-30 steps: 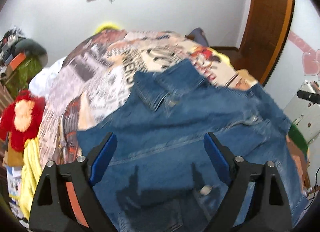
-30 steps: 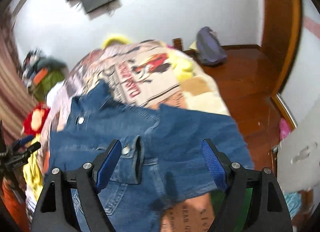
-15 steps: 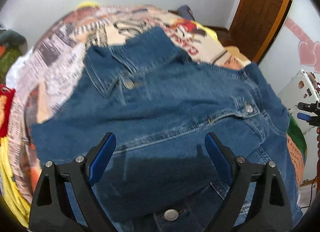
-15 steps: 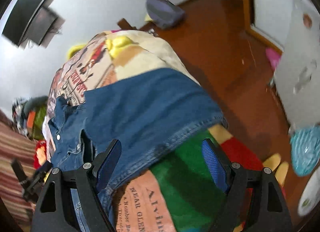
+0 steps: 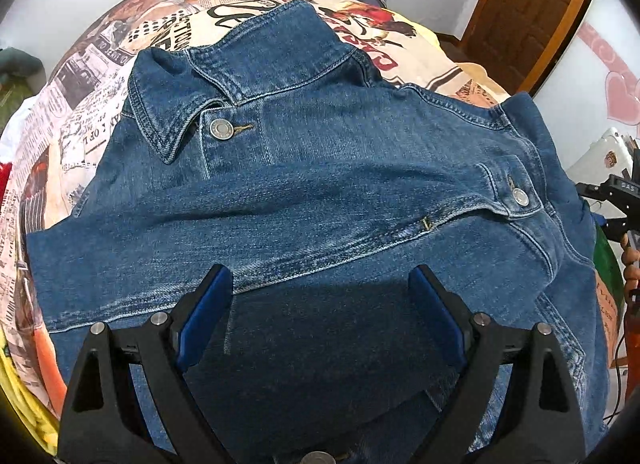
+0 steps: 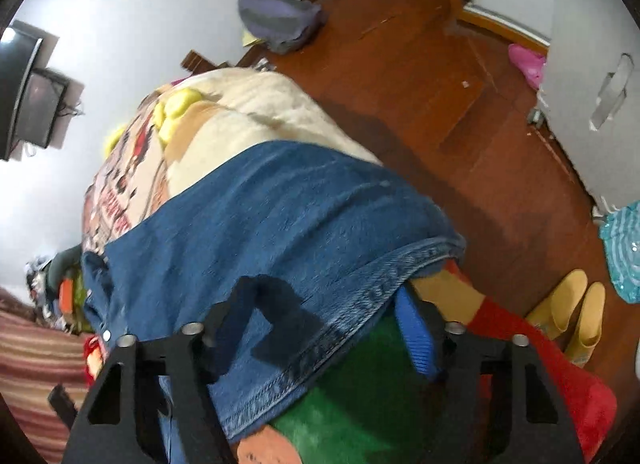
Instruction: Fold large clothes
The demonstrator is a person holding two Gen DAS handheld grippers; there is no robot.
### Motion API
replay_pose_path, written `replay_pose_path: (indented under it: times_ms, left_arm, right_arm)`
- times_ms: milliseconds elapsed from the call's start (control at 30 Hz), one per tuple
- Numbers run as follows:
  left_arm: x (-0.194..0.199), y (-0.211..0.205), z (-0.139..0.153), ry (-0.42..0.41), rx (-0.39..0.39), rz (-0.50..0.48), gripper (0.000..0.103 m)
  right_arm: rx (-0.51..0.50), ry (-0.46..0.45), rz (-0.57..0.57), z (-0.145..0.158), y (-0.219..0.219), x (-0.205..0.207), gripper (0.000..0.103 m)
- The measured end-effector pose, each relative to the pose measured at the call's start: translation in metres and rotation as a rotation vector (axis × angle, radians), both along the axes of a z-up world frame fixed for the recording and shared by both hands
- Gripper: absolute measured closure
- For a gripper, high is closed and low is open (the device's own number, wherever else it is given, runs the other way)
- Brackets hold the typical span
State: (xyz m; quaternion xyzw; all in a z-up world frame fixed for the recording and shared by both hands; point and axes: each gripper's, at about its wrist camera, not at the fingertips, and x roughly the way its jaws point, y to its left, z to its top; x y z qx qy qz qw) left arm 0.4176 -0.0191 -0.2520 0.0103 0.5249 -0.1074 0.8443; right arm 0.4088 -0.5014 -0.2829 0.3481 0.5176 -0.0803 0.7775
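- Bed under a newspaper-print patchwork blanket [image 5: 96,76]: mostly covered; edges cut off in both views.
- Blue denim jacket [image 5: 320,184] lies spread on the blanket, collar at the far end, a sleeve folded across the chest; lower hem cut off in the left view. Fills more of the frame than 0.5 s ago.
- Left gripper [image 5: 320,304] hovers over the jacket, jaws apart, nothing between.
- Right gripper [image 6: 316,328]: jaws apart, straddling the jacket's hem at the bed edge; left pad hidden behind denim, contact unclear. Closer to the hem than before.
- Silver snap button [image 5: 221,130] below the collar, fastened.
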Motion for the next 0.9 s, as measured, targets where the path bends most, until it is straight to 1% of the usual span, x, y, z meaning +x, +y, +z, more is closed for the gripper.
replay_pose_path:
  times_ms: [67, 100, 167, 233, 300, 367, 500, 567, 633, 700, 800, 900]
  left_arm:
    - [0.0, 0.001, 0.001, 0.004, -0.006, -0.001, 0.012]
    - [0.0, 0.002, 0.002, 0.005, -0.011, -0.002, 0.012]
    - [-0.003, 0.003, 0.005, 0.003, -0.018, -0.001, 0.012]
    - [-0.005, 0.006, 0.008, -0.003, -0.023, 0.004, 0.012]
    - [-0.009, 0.009, 0.014, -0.014, -0.031, 0.008, 0.012]
    - [-0.014, 0.012, 0.021, -0.029, -0.033, 0.01, 0.012]
    - [-0.026, 0.022, 0.038, -0.07, -0.035, 0.017, 0.012]
    - [-0.031, 0.027, 0.044, -0.083, -0.039, 0.022, 0.012]
    - [-0.037, 0.033, 0.051, -0.096, -0.045, 0.027, 0.012]
    - [-0.045, 0.038, 0.057, -0.115, -0.047, 0.026, 0.012]
    - [-0.055, 0.044, 0.064, -0.141, -0.039, 0.027, 0.012]
    - [-0.066, 0.052, 0.071, -0.164, -0.044, 0.029, 0.012]
  right_arm:
    - [-0.068, -0.002, 0.014, 0.006, 0.006, 0.002, 0.062]
    - [-0.091, -0.016, 0.021, 0.01, 0.009, 0.001, 0.066]
    - [-0.127, -0.046, 0.035, 0.019, 0.015, -0.001, 0.082]
    - [-0.135, -0.08, 0.047, 0.029, 0.019, -0.005, 0.086]
    - [-0.162, -0.109, 0.058, 0.043, 0.026, -0.007, 0.089]
    - [-0.169, -0.146, 0.065, 0.059, 0.032, -0.009, 0.091]
    - [-0.166, -0.246, 0.094, 0.099, 0.05, -0.012, 0.093]
    - [-0.156, -0.292, 0.134, 0.121, 0.064, -0.013, 0.093]
    - [-0.124, -0.32, 0.182, 0.139, 0.082, -0.012, 0.093]
    - [-0.136, -0.337, 0.232, 0.155, 0.105, -0.009, 0.094]
    - [-0.1, -0.369, 0.293, 0.17, 0.135, -0.004, 0.094]
    - [-0.109, -0.402, 0.355, 0.186, 0.171, 0.001, 0.094]
